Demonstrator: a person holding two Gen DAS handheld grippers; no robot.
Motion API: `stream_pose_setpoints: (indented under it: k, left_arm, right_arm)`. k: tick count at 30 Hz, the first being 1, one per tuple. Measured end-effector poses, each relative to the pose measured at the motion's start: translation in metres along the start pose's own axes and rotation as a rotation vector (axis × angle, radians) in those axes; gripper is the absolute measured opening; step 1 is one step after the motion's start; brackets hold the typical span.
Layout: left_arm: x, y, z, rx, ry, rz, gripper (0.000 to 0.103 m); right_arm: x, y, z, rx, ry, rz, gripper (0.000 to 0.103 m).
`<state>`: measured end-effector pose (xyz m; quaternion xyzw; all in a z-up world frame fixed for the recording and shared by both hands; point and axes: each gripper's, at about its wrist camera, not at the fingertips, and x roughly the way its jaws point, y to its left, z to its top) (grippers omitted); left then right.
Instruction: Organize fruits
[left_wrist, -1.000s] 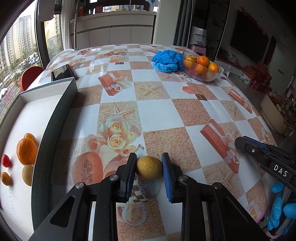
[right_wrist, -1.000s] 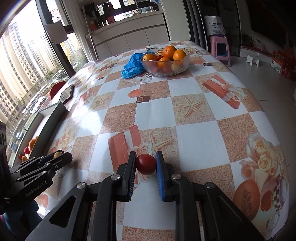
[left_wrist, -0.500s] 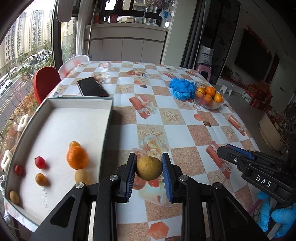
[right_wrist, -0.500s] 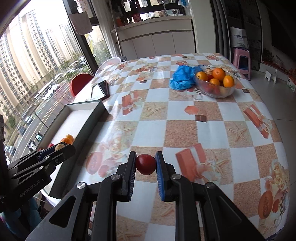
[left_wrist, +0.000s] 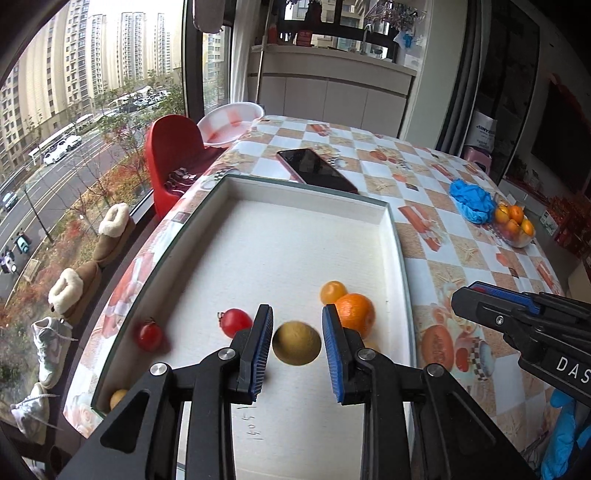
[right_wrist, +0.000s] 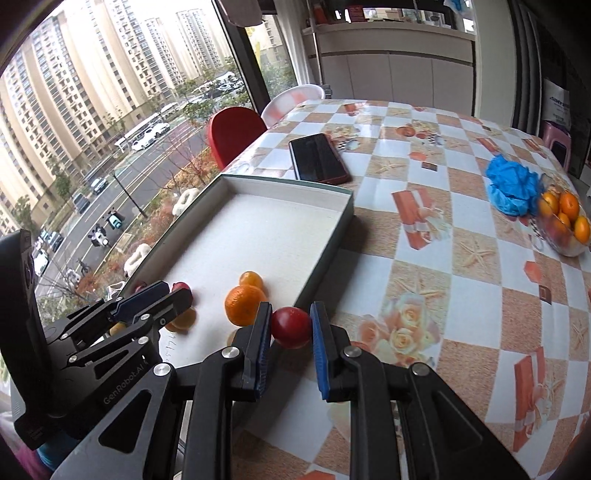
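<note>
My left gripper is shut on a yellow-green round fruit and hangs over the near part of the white tray. In the tray lie an orange, a small orange fruit, two red tomatoes and a small yellow fruit. My right gripper is shut on a red tomato above the tray's right wall, beside the orange. The left gripper shows at the left of the right wrist view.
A dark phone lies beyond the tray. A glass bowl of oranges and a crumpled blue glove stand at the far right of the checked table. A red chair and the window are to the left.
Both grippers have swung left with their fruits, from over the bare tablecloth to the tray. The left one is now above the tray's floor, the right one at its right wall.
</note>
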<state>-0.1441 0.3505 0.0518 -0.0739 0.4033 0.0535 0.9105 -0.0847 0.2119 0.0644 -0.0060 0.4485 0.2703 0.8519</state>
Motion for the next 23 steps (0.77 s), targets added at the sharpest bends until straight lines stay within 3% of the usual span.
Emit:
stream_pose_setpoints:
  k: [4,5,6,7,8,10,11,12,13,14,18,23]
  left_arm:
    - [0.009,0.012,-0.001,-0.004,0.019,0.022,0.030]
    - [0.010,0.014,-0.002,-0.003,0.021,0.028,0.042]
    - [0.010,0.015,-0.002,-0.008,0.018,0.032,0.062]
    - [0.009,0.018,-0.004,-0.022,0.002,0.071,0.079]
    - [0.007,0.021,-0.005,-0.033,-0.013,0.100,0.084]
    - [0.006,0.028,-0.005,-0.048,-0.018,0.080,0.084]
    - [0.007,0.031,-0.005,-0.065,-0.012,0.063,0.085]
    - [0.008,0.036,-0.004,-0.084,-0.003,0.061,0.089]
    - [0.011,0.039,-0.003,-0.105,0.014,0.097,0.103]
    - [0.013,0.043,-0.002,-0.118,0.027,0.132,0.103]
    - [0.018,0.047,-0.003,-0.115,0.073,0.141,0.103]
    - [0.006,0.042,-0.008,-0.081,0.025,0.114,0.103]
  right_arm:
    - [0.023,0.019,0.008,-0.048,0.051,0.003,0.024]
    - [0.027,0.022,0.010,-0.057,0.064,0.000,0.026]
    - [0.029,0.023,0.010,-0.064,0.072,-0.012,0.029]
    - [0.030,0.024,0.012,-0.068,0.074,-0.030,0.039]
    - [0.029,0.023,0.012,-0.069,0.075,-0.045,0.045]
    - [0.026,0.021,0.014,-0.065,0.068,-0.071,0.069]
    - [0.025,0.019,0.014,-0.064,0.063,-0.082,0.072]
    - [0.023,0.017,0.015,-0.063,0.060,-0.093,0.075]
    - [0.022,0.016,0.016,-0.061,0.063,-0.103,0.080]
    - [0.021,0.015,0.016,-0.060,0.067,-0.109,0.081]
    - [0.024,0.018,0.018,-0.077,0.085,-0.127,0.082]
    - [0.027,0.024,0.016,-0.104,0.099,-0.142,0.085]
